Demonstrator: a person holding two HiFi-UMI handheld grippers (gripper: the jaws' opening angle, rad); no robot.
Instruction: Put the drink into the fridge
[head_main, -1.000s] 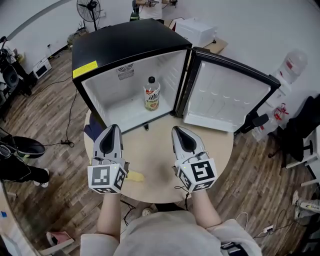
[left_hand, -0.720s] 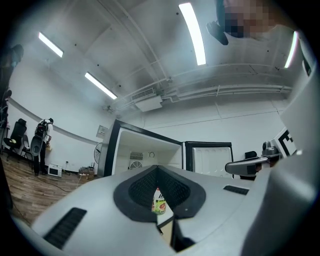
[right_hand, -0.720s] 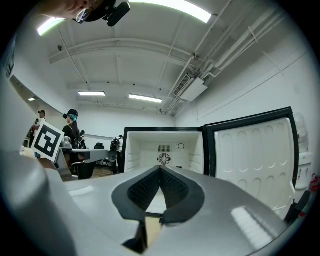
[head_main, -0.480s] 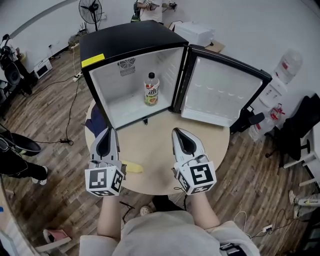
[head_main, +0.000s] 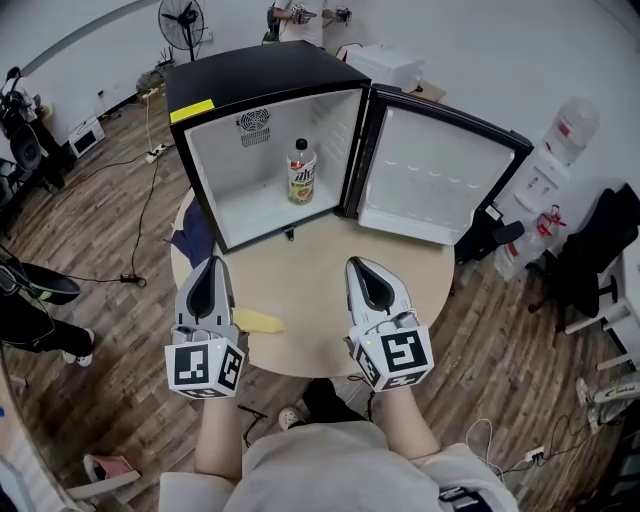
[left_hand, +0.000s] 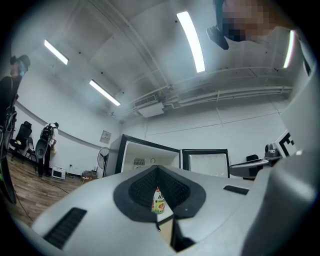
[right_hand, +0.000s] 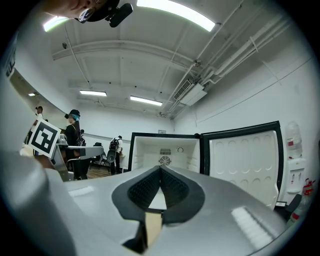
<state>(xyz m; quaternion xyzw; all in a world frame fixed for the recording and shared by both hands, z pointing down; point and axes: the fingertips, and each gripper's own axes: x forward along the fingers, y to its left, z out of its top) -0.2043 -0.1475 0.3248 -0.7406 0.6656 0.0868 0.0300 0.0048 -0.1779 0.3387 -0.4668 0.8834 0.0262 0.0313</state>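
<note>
The drink bottle (head_main: 300, 172), with a white cap and a green and red label, stands upright on the floor of the open black mini fridge (head_main: 260, 90). The fridge door (head_main: 435, 175) is swung wide to the right. My left gripper (head_main: 210, 263) and right gripper (head_main: 361, 264) hover side by side over the round table (head_main: 310, 300), well short of the fridge, both shut and empty. In the left gripper view, the bottle (left_hand: 158, 201) shows just past the closed tips of the left gripper (left_hand: 156, 168). The right gripper (right_hand: 160, 168) points at the fridge interior (right_hand: 167, 150).
A yellow object (head_main: 258, 320) lies on the table by the left gripper. A dark blue cloth (head_main: 193, 238) hangs at the table's left edge. A fan (head_main: 180, 18), a water dispenser (head_main: 565, 140) and a dark chair (head_main: 600, 250) stand around. People stand at the left.
Both grippers have drawn back from the fridge toward the table's near edge, still shut. The bottle stays inside the fridge, and the door stays open.
</note>
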